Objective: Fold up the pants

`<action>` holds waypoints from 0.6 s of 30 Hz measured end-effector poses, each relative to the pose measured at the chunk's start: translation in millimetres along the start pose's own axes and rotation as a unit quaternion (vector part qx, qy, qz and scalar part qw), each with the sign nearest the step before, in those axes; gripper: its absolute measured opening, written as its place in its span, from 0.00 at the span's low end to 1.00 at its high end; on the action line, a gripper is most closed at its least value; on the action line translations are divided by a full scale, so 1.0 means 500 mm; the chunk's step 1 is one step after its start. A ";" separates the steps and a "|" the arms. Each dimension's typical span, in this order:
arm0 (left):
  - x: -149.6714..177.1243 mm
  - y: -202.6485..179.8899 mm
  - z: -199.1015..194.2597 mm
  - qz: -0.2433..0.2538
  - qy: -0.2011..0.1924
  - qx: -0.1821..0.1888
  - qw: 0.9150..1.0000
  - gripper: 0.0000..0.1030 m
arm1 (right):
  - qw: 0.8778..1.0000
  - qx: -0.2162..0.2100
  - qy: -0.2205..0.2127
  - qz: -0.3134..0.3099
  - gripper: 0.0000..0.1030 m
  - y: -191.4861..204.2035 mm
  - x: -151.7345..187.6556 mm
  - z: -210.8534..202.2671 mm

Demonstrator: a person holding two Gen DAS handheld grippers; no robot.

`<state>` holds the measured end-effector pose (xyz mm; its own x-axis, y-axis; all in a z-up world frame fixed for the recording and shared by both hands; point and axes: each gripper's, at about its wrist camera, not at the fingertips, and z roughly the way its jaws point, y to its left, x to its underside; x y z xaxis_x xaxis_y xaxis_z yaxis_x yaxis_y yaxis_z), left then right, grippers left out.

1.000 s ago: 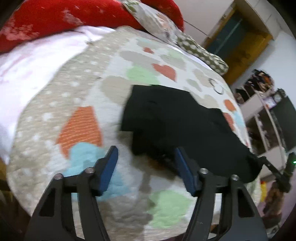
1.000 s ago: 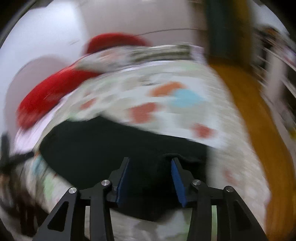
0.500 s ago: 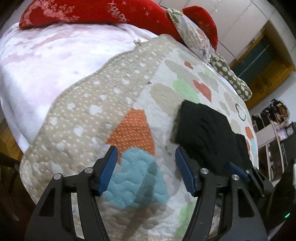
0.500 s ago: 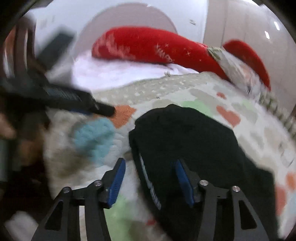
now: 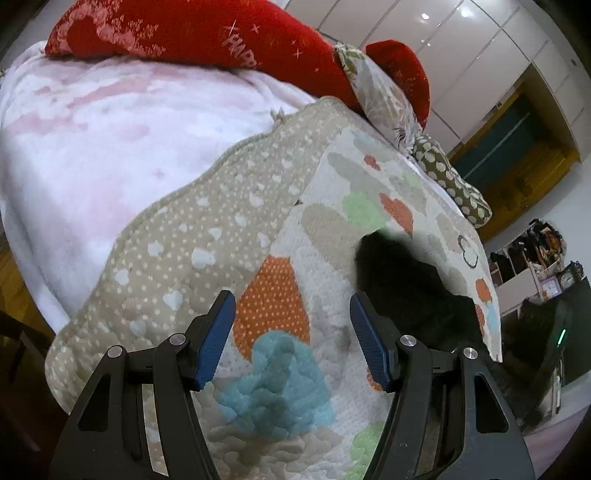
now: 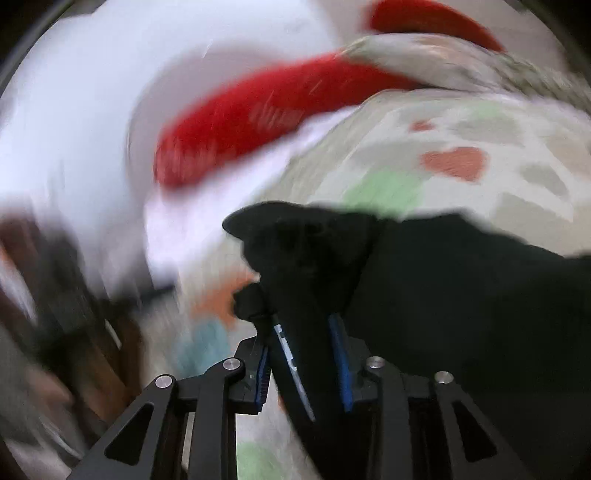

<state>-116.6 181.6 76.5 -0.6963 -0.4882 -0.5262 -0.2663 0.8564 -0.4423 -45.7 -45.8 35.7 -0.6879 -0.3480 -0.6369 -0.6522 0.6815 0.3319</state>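
The black pants [image 5: 402, 284] lie on a patterned quilt [image 5: 288, 236] over the bed, to the right of my left gripper [image 5: 291, 317]. The left gripper is open and empty, held above the quilt's near corner, apart from the pants. In the blurred right wrist view my right gripper [image 6: 303, 332] is shut on a lifted fold of the black pants [image 6: 443, 295], with cloth bunched between its blue pads [image 6: 341, 362]. The rest of the pants spreads right across the quilt [image 6: 461, 147].
A pink-white blanket [image 5: 92, 140] covers the bed's left part. Red pillows [image 5: 207, 33] and a patterned pillow [image 5: 380, 96] lie at the head. A doorway [image 5: 506, 129] and shelves [image 5: 535, 258] stand to the right. The bed edge is just below the left gripper.
My right gripper has closed on the edge of the pants and lifted it, swinging fast. My left gripper has backed off left from the pants and stays open.
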 end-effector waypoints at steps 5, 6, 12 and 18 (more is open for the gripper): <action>-0.003 -0.043 0.006 0.021 0.001 0.012 1.000 0.62 | 0.997 0.001 -0.002 -0.075 0.55 0.067 0.029 -0.003; -0.003 -0.054 0.011 0.027 0.004 0.014 1.000 0.62 | 0.998 -0.009 0.001 -0.070 0.55 0.057 0.030 -0.017; 0.009 -0.154 0.050 0.088 0.020 0.036 0.995 0.62 | 0.996 0.063 -0.046 0.036 0.55 -0.099 0.062 -0.170; 0.042 -0.248 0.108 0.137 0.051 0.053 0.988 0.62 | 0.964 0.201 -0.087 0.151 0.55 -0.258 0.165 -0.359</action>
<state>-62.4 56.2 81.2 -0.7974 -0.2158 -0.5635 0.0095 0.9292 -0.3694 -75.5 -277.7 65.2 -0.7410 -0.0056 -0.6714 -0.2306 0.9413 0.2466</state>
